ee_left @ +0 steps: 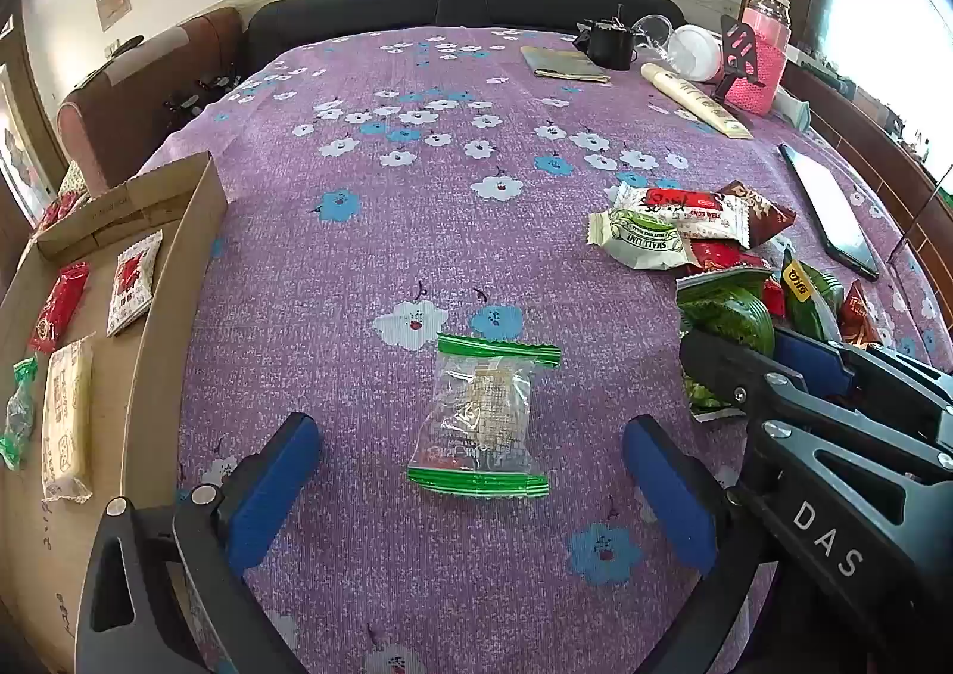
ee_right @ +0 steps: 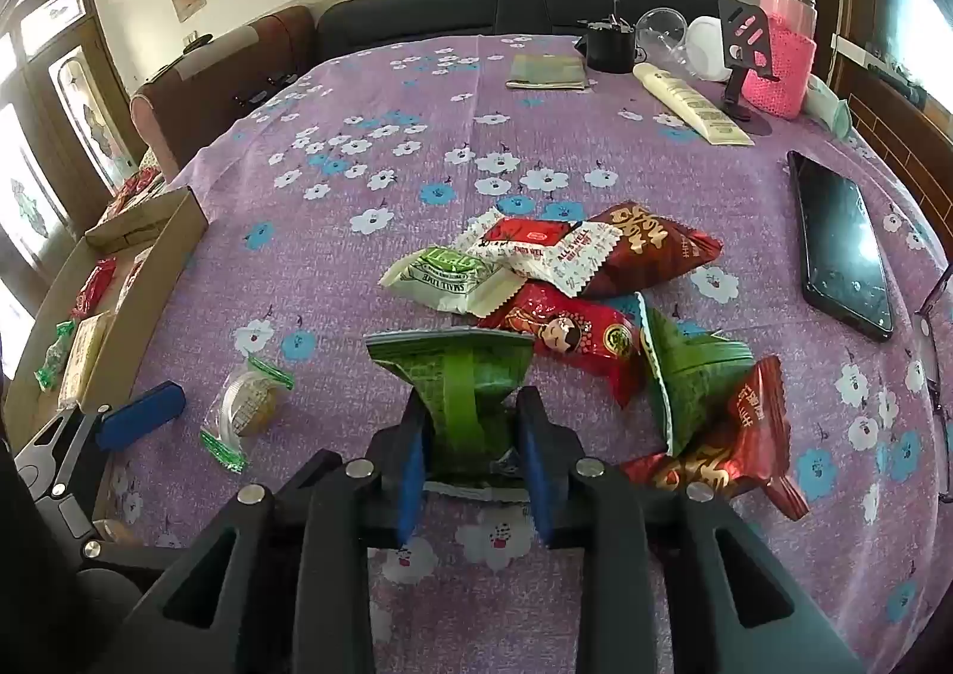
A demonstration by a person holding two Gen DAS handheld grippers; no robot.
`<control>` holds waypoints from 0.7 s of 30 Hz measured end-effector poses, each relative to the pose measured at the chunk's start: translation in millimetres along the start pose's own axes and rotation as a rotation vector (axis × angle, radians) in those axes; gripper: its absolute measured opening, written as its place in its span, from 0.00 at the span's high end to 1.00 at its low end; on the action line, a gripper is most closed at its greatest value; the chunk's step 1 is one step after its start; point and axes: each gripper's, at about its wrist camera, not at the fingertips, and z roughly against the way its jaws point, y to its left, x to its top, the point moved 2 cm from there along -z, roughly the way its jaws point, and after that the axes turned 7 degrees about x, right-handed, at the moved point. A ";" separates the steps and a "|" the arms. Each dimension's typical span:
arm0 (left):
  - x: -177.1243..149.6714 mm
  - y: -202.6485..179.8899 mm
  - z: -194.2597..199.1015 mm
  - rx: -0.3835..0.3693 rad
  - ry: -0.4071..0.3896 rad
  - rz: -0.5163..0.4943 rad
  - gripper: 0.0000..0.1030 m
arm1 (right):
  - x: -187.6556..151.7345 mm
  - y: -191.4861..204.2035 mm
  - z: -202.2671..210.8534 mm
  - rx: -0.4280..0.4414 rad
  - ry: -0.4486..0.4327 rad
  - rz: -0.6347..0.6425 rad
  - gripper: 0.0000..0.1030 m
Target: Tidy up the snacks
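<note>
Here the right gripper [ee_right: 470, 459] has its jaws pinching a crinkly green foil snack packet [ee_right: 461, 382] at lower centre of the right wrist view, lifted at the near edge of the snack pile [ee_right: 572, 280]. The left gripper [ee_left: 470, 489] holds its jaws spread wide around, not touching, a clear plastic cake wrapper with green striped ends [ee_left: 482, 418] lying flat on the purple flowered counter cloth [ee_left: 387, 233]. Both packets look light, soft and slippery; the sealed ends likely give the firmest hold. The open cardboard box [ee_left: 178, 233] sits at the frame's left.
</note>
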 end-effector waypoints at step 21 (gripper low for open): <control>0.0 0.0 0.0 0.000 0.000 0.000 0.00 | 0.4 1.7 -1.3 0.008 0.002 0.001 0.62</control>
